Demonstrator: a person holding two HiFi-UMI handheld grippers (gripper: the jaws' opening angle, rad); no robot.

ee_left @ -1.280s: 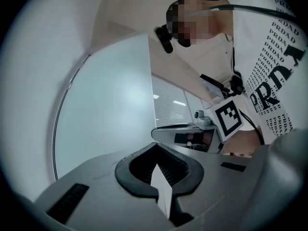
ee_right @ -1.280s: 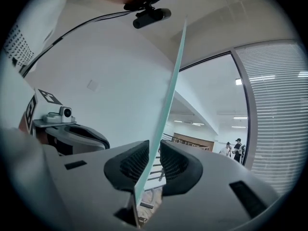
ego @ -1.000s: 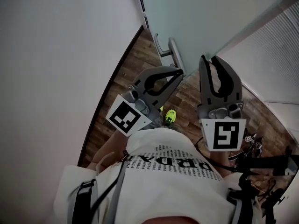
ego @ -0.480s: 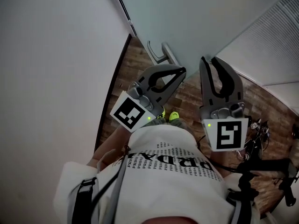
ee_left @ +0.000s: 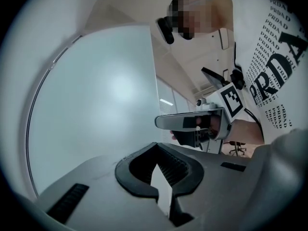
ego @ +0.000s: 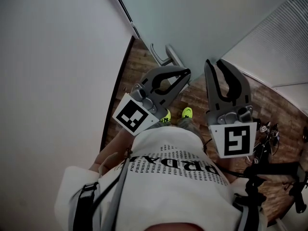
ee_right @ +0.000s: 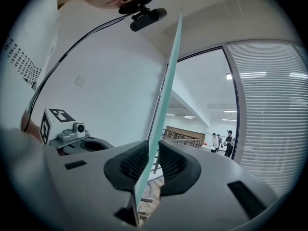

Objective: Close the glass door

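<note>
Nearest to the head camera is my white printed shirt, with yellow-green shoes on the wooden floor below it. Left gripper: its own view shows the pad tips meeting, and only a pale sliver shows through the loop behind them, so I read it as closed on nothing. It hangs just below the door handle, and I cannot tell whether it touches it. Right gripper: jaws drawn narrow onto the free edge of the glass door, whose greenish edge runs straight up between the ribbed pads. I read that as a grip on the pane. The door sits close in front of me, with the white wall to its left. Farther off in the right gripper view, the dark door frame stands well apart from the door's edge, with slatted blinds beyond it. The gap between edge and frame shows a lit corridor with two people far back. Judgement: the door is not shut. With the grip on the edge in place, what remains is to bring the edge across to the frame and let go before the jaws are caught there.
</note>
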